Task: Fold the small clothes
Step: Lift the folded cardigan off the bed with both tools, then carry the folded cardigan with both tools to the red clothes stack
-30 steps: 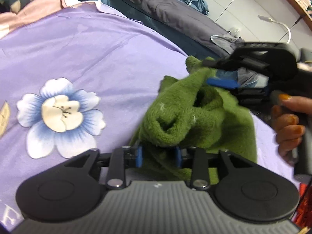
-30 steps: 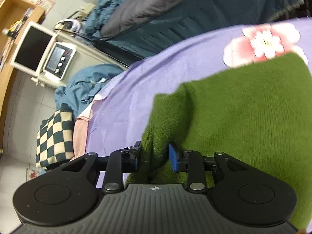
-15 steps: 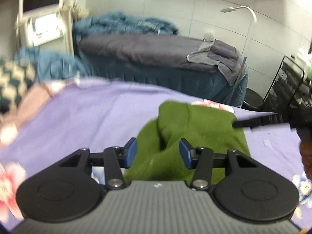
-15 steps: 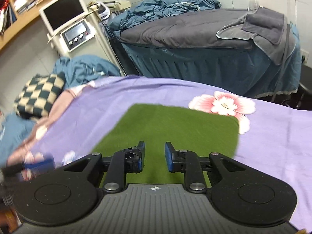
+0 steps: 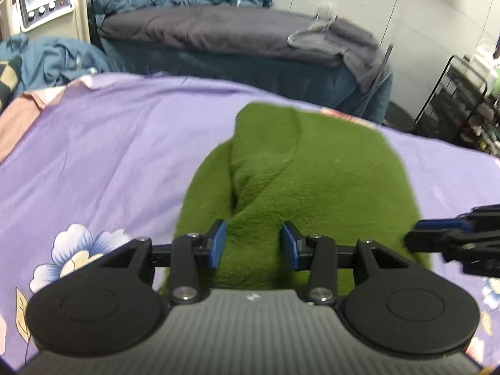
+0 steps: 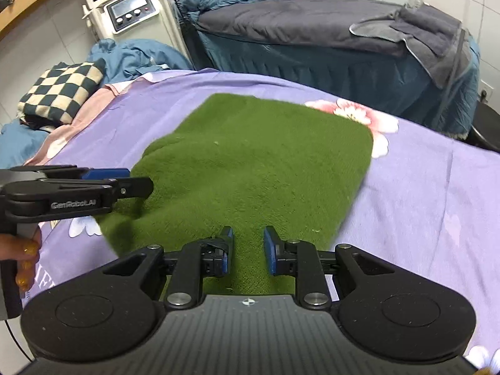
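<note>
A: Right wrist view, quick: green fleece garment (image 6: 250, 168) lies spread on the purple flowered bedsheet (image 6: 422, 193), its near hem just under both claws. State of the right gripper (image 6: 248, 253)?

B: Jaws stand apart with a narrow gap, fleece below and between them, pads not pressing it. Not holding, I'd say. They have just been closing, and now sit steady.

A: Left gripper (image 5: 253, 247)?

B: Left wrist view shows its blue pads (image 5: 217, 243) spread wider, fleece bulging up between them but no pinch. It has just closed a little. The garment is loose on the sheet.

A: Handling?

B: Soft, light, floppy, fuzzy pile, so it should grip well and won't slip, nothing fragile. It will sag and bunch if lifted by one point, so take two points at once.

A: Where to grab?

B: Near hem, one claw toward each near corner, through all layers. Left side has a raised ridge and fold (image 5: 250, 168), thicker there, needs a wider bite. Lift low and carry toward the far edge by the pink flower (image 6: 353, 112)
</note>
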Demonstrator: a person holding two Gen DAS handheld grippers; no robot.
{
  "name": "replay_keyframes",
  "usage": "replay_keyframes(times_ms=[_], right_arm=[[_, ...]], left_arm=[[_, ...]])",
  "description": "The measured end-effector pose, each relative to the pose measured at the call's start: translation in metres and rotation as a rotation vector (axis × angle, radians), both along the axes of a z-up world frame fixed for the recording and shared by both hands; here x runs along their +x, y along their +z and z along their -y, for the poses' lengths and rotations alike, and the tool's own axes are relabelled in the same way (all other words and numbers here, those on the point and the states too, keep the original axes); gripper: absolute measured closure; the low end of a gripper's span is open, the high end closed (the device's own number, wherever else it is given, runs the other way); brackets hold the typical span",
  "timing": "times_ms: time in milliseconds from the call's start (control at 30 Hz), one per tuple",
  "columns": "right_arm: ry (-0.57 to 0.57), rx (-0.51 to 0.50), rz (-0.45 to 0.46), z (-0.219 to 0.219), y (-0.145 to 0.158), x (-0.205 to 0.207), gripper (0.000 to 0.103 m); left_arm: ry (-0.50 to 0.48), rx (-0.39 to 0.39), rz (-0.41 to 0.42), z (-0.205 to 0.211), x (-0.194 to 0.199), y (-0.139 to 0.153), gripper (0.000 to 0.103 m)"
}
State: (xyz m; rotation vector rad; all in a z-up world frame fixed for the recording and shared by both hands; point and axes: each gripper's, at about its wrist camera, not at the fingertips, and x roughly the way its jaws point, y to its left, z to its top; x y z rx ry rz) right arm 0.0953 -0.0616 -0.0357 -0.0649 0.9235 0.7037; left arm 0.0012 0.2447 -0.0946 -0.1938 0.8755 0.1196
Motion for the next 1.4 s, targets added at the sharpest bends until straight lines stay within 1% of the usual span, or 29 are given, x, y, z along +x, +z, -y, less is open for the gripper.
replay_keyframes(times_ms=[100,200,300,367,400,433,467,500,533,567,600,667,733,767,833,900,967,1067,1167,1267,1333,1400], right_arm=[[-0.009,0.003,-0.01,-0.003,-0.006,0.002,0.064],[-0.015,-0.004,-0.014,-0.005,-0.01,0.001,0.063],[-0.029,0.005,-0.038,-0.004,-0.011,0.003,0.063],[-0.039,0.022,-0.063,0.0,-0.01,0.006,0.061],[-0.045,0.036,-0.073,0.003,-0.009,0.006,0.052],[-0.055,0.052,-0.082,0.007,-0.007,0.006,0.038],[-0.073,0.064,-0.084,0.011,-0.004,0.005,0.028],[-0.093,0.069,-0.079,0.016,-0.002,0.005,0.009],[-0.12,0.081,-0.066,0.023,0.002,0.004,0.002],[-0.14,0.101,-0.057,0.031,0.006,0.002,0.001],[-0.156,0.127,-0.06,0.04,0.008,0.003,0.001],[-0.195,0.172,-0.095,0.056,0.009,0.005,0.001],[-0.246,0.236,-0.149,0.074,0.006,0.009,0.0],[-0.269,0.277,-0.192,0.082,0.002,0.011,0.0],[-0.331,0.382,-0.305,0.1,-0.013,0.013,0.0],[-0.401,0.463,-0.414,0.114,-0.03,0.012,0.0],[-0.458,0.518,-0.497,0.123,-0.046,0.005,0.0],[-0.483,0.597,-0.552,0.129,-0.062,-0.009,0.0],[-0.498,0.628,-0.608,0.129,-0.074,-0.014,0.0],[-0.513,0.641,-0.601,0.126,-0.084,-0.019,0.0],[-0.522,0.634,-0.611,0.125,-0.092,-0.018,0.0],[-0.506,0.656,-0.621,0.122,-0.096,-0.016,0.0]], left_arm=[[0.019,-0.053,-0.014,-0.013,0.002,-0.012,0.056],[0.0,-0.054,-0.022,-0.018,0.003,-0.018,0.051],[0.01,-0.076,-0.024,-0.024,0.003,-0.016,0.044],[0.033,-0.111,-0.015,-0.031,-0.001,-0.011,0.038],[0.048,-0.131,-0.009,-0.034,-0.005,-0.006,0.038],[0.065,-0.151,0.0,-0.037,-0.01,-0.001,0.036],[0.075,-0.166,0.015,-0.04,-0.015,0.005,0.031],[0.08,-0.181,0.037,-0.044,-0.022,0.012,0.027],[0.09,-0.194,0.057,-0.048,-0.028,0.018,0.016],[0.109,-0.21,0.073,-0.052,-0.035,0.022,0.003],[0.133,-0.236,0.082,-0.057,-0.042,0.026,0.0],[0.17,-0.328,0.098,-0.068,-0.055,0.027,0.0],[0.195,-0.428,0.088,-0.077,-0.065,0.02,0.0],[0.208,-0.474,0.077,-0.079,-0.069,0.013,0.0],[0.239,-0.55,0.053,-0.08,-0.077,-0.004,0.0],[0.28,-0.612,0.035,-0.078,-0.083,-0.022,0.0],[0.309,-0.659,0.044,-0.075,-0.088,-0.038,0.0],[0.334,-0.701,0.054,-0.067,-0.088,-0.058,0.0],[0.337,-0.724,0.044,-0.061,-0.078,-0.073,0.0],[0.353,-0.73,0.063,-0.056,-0.068,-0.085,0.0],[0.368,-0.744,0.097,-0.056,-0.063,-0.092,0.0],[0.376,-0.742,0.12,-0.055,-0.057,-0.096,0.0]])
